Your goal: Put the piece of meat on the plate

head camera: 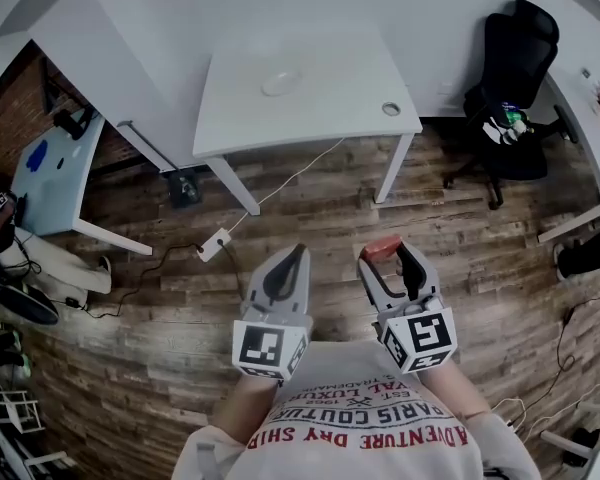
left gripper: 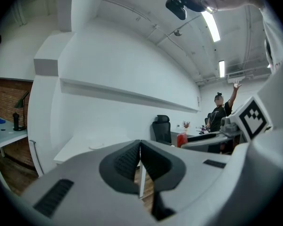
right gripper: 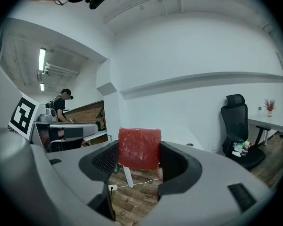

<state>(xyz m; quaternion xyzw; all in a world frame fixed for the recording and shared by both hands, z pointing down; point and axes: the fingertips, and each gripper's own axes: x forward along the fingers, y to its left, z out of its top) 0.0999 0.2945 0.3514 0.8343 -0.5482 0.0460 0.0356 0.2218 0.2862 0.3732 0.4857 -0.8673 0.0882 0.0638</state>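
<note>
My right gripper [head camera: 388,255] is shut on a red piece of meat [right gripper: 139,148], which sticks up from between the jaws; in the head view the meat [head camera: 382,247] shows as a red block at the jaw tips. My left gripper [head camera: 292,261] is shut with nothing between its jaws, which meet in the left gripper view [left gripper: 140,155]. Both grippers hang over the wooden floor in front of me. A white plate [head camera: 280,83] lies on the white table [head camera: 330,108] ahead, well beyond both grippers.
A black office chair [head camera: 510,78] stands right of the table. A cable and power strip [head camera: 215,243] lie on the floor before the table. Another white desk [head camera: 50,183] is at left. A person [left gripper: 221,112] stands in the distance.
</note>
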